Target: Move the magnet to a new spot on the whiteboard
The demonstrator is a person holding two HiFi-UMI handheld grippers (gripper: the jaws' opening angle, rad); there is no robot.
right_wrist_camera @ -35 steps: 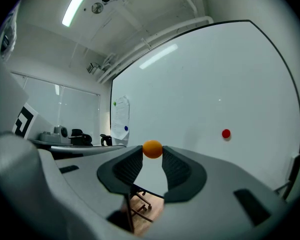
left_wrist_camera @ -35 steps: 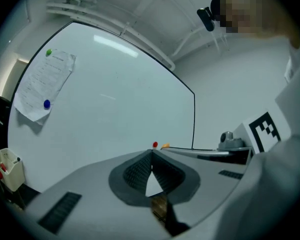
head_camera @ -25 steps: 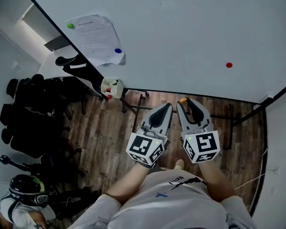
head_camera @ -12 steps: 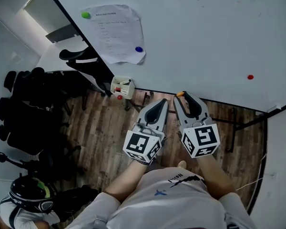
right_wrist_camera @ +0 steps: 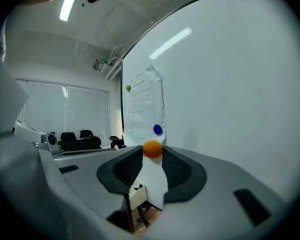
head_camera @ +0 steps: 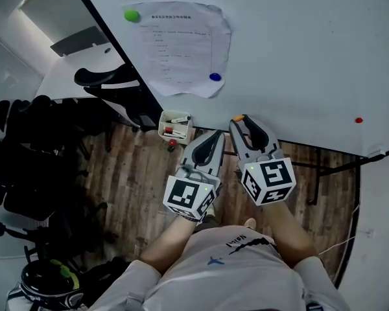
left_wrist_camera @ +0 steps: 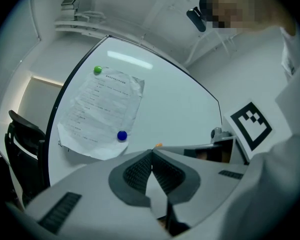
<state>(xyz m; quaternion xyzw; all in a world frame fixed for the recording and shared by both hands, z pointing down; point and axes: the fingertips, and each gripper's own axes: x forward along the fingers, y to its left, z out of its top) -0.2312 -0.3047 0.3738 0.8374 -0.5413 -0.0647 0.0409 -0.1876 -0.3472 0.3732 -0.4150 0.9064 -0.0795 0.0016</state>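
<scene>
Black office chairs (head_camera: pixel 26 148) stand pushed together at the far left on the wood floor (head_camera: pixel 136 180), well apart from the work.

On the whiteboard (head_camera: pixel 298 50), a green magnet (head_camera: pixel 131 15) pins the top left corner of a printed sheet of paper (head_camera: pixel 181 47). A blue magnet (head_camera: pixel 214 77) pins its lower edge. The two sit at opposite ends, which is probably why the crumpled sheet lies fairly flat.

A small box of markers (head_camera: pixel 175 125) sits just below the board's lower edge, near the sheet and within easy reach for writing.

The left gripper (head_camera: pixel 215 137) hangs low in front of the person. Its fingers (left_wrist_camera: pixel 135 171) are clenched together with nothing between them. It seems to be parked out of the way, since the job needs only one tool.

Just beside it, the right gripper (head_camera: pixel 240 119) is raised a little nearer the board. Its fingers (right_wrist_camera: pixel 127 166) grasp the orange magnet (right_wrist_camera: pixel 152 148) at their very tips. Gripping it so far forward likely leaves its face free to meet the steel. In the right gripper view the board runs past on the right and the magnet appears to be off the surface, so it has not yet been set down anywhere.

Far right, a red magnet (head_camera: pixel 358 120) sits alone on bare board and holds nothing. The wide blank area between it and the sheet looks like the natural landing place.
</scene>
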